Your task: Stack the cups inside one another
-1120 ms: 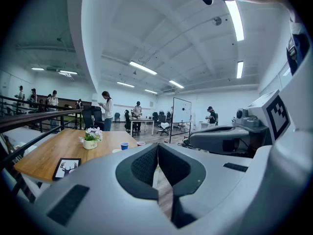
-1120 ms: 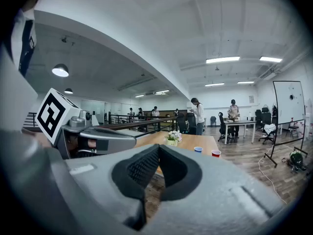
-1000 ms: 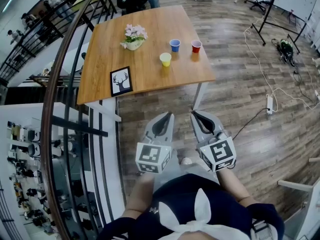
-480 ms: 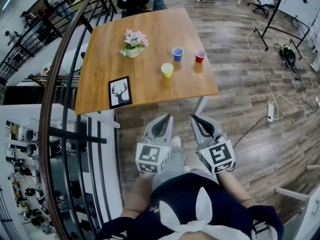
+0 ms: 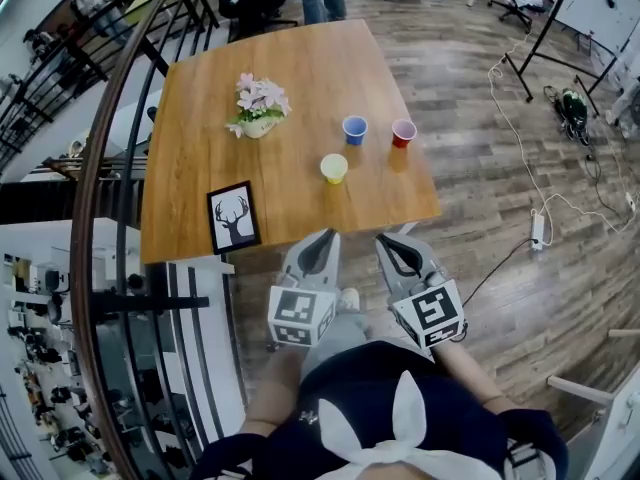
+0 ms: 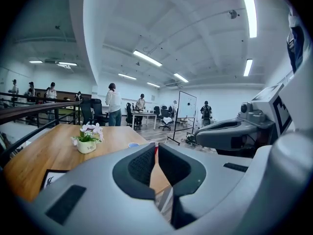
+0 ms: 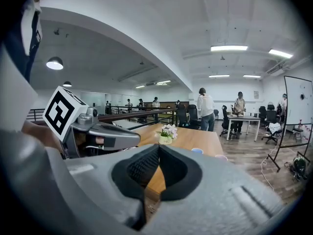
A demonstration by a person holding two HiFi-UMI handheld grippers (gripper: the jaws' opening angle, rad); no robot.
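Left gripper (image 5: 323, 236), right gripper (image 5: 384, 240) clenched, empty. Cups (image 5: 334, 168) on bench (image 5: 195, 158) judged light, crushable; to be pinched gently at rim.

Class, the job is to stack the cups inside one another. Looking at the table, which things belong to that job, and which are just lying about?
Belong to the job: yellow cup, blue cup, red cup, all standing apart on the table.

Just lying about: pot of flowers, framed deer picture.

head: steeply down | gripper views: level, toward table (image 5: 300, 78) (shared by all)
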